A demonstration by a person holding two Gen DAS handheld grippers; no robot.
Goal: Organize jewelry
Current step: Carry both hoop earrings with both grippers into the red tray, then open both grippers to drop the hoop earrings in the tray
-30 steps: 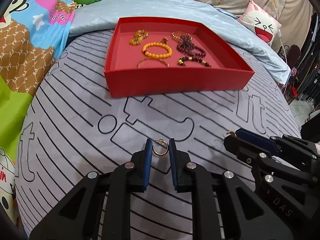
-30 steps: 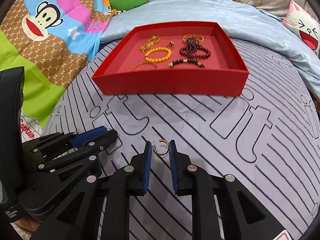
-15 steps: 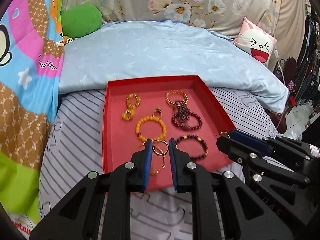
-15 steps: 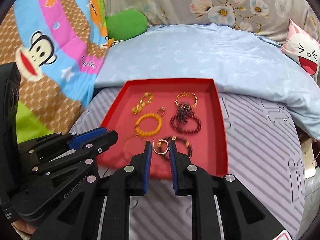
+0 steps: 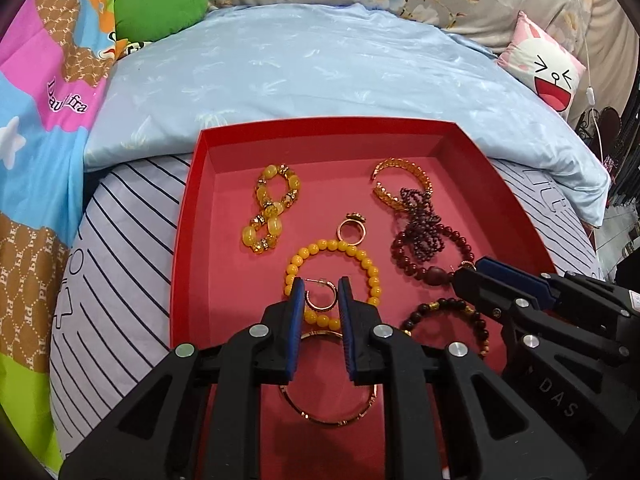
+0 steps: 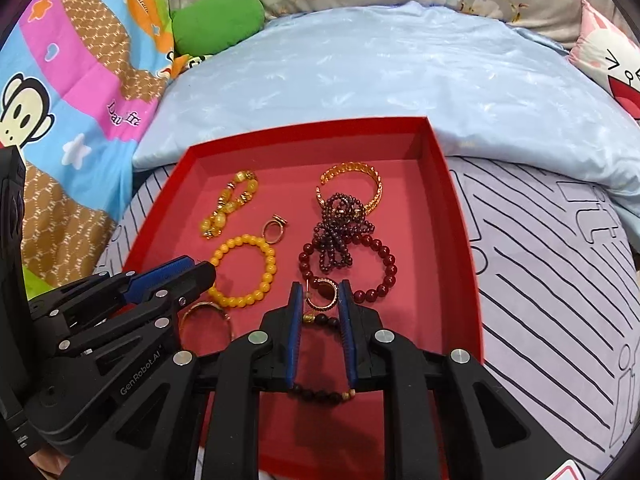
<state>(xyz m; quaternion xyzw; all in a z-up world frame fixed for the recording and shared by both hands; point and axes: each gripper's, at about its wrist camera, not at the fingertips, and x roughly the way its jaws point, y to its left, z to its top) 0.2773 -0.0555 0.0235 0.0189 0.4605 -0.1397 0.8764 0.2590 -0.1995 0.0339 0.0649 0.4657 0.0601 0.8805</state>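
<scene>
My left gripper (image 5: pixel 320 294) is shut on a gold hoop earring (image 5: pixel 319 300) and holds it above the red tray (image 5: pixel 188 216), over a yellow bead bracelet (image 5: pixel 332 272). My right gripper (image 6: pixel 319 298) is shut on a second gold hoop earring (image 6: pixel 322 295) and holds it above the same tray (image 6: pixel 460 220), over the dark red bead bracelet (image 6: pixel 380 264). The tray holds several bracelets and a ring (image 5: pixel 351 229). Each gripper shows at the edge of the other's view.
The tray lies on a grey striped bedsheet (image 6: pixel 560 300). A light blue quilt (image 5: pixel 320 64) lies right behind the tray. A green cushion (image 5: pixel 160 4), a cartoon blanket (image 6: pixel 60 92) at the left and a pink pillow (image 5: pixel 548 68) at the right surround it.
Both grippers have risen from the bedsheet with their earrings and moved forward over the red tray. The tray now fills the middle of both views.
</scene>
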